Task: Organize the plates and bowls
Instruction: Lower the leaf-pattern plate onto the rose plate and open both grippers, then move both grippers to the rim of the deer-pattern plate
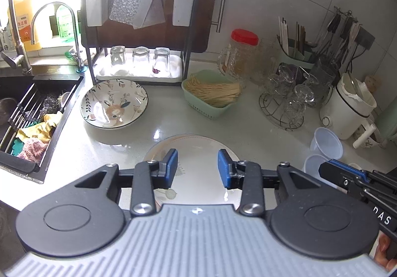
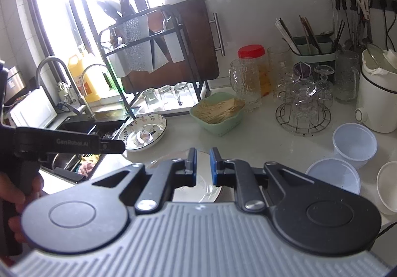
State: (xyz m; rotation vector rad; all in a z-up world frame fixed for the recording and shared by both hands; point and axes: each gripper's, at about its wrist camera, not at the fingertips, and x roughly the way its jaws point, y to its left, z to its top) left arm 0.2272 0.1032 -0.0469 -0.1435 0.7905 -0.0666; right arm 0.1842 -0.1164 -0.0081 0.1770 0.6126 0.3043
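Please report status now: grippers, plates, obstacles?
Left gripper open above the white plate, right gripper shut, empty. Floral bowl near sink. Nothing between.

The white plate (image 1: 198, 153) lies half hidden behind the left gripper's body — its near rim unseen, its pattern unreadable.

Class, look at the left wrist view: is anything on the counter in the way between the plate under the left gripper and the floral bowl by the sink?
Nothing visible is. Only bare counter lies between the plate under the left gripper and the floral bowl. The green basket sits off to the right.
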